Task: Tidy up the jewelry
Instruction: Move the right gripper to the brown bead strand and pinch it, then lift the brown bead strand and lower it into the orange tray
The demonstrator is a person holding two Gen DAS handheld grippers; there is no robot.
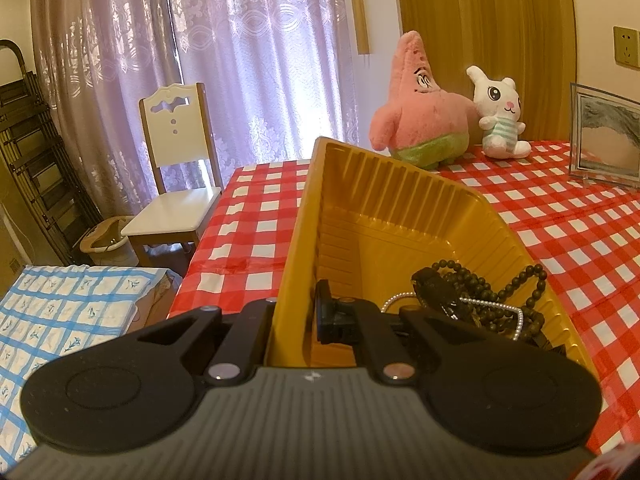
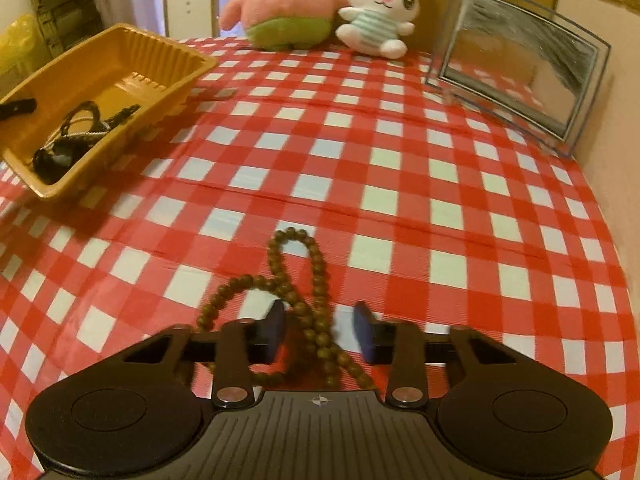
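Two claws are at work. The left claw (image 1: 294,320) pinches the near wall of the yellow tray (image 1: 304,216), one finger outside the wall and the other inside, closed down on the plastic. The tray looks tipped up on that side, its far rim raised above the counter (image 1: 256,216) with its red and white checked cloth. Inside the tray, near the claw and to the right, lie a dark bead bracelet (image 1: 520,280), a thin pearl chain (image 1: 492,306) and a black clump that I cannot identify.

The right claw (image 2: 320,332) stands wide apart, its blue-padded fingers (image 2: 276,328) on either side of a brown bead necklace (image 2: 300,280) that lies in loops on the cloth at the near middle of the counter. The strand runs between the fingers, but neither pad grips it.

From the right wrist view, the tray sits well apart at the far left of the counter. At the far edge a pink starfish plush (image 2: 284,4) leans beside a white rabbit plush (image 2: 380,12), the two touching. A clear curved picture frame (image 2: 520,60) stands upright at the far right. Beyond the counter's left end stands a white chair (image 1: 176,168) in front of lilac curtains (image 1: 240,60).
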